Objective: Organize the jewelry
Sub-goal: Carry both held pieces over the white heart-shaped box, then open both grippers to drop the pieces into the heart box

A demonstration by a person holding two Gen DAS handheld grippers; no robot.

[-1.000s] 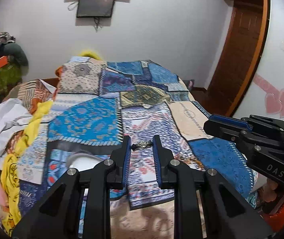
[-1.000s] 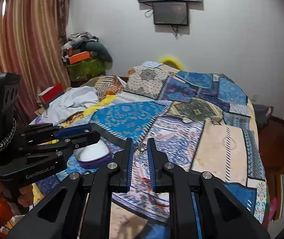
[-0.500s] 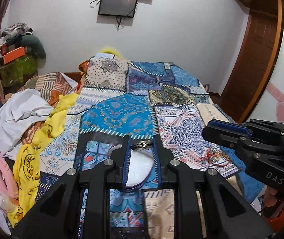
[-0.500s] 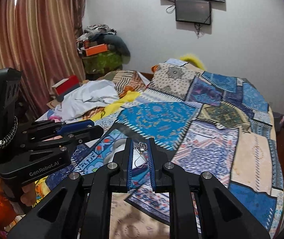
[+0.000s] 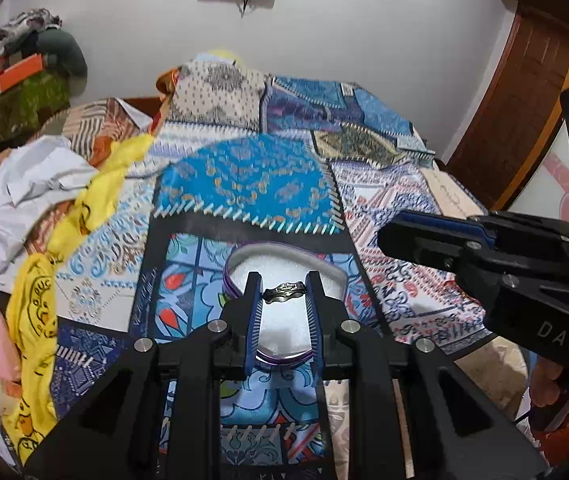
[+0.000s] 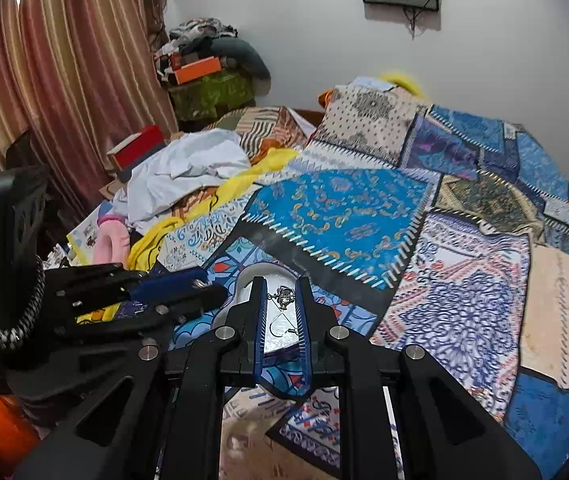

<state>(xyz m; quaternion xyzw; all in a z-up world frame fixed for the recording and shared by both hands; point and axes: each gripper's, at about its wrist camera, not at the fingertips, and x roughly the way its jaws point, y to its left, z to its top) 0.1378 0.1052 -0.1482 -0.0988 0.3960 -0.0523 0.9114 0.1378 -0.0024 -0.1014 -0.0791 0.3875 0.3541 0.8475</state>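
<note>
Both tools loaded above the white box (image 5: 284, 272).
Left tool (image 5: 283, 292) pinching a ring (image 5: 284, 291); right tool (image 6: 281, 294) clamping earrings (image 6: 283, 295), centre frame.

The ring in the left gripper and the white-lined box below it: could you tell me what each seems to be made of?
Ring: likely metal, dull silver with dark, antiqued recesses. Box: white lining looks like soft foam or fabric, matte and slightly grainy; the rim shows purple striped edging, perhaps wrapped card or plastic, unclear.
</note>
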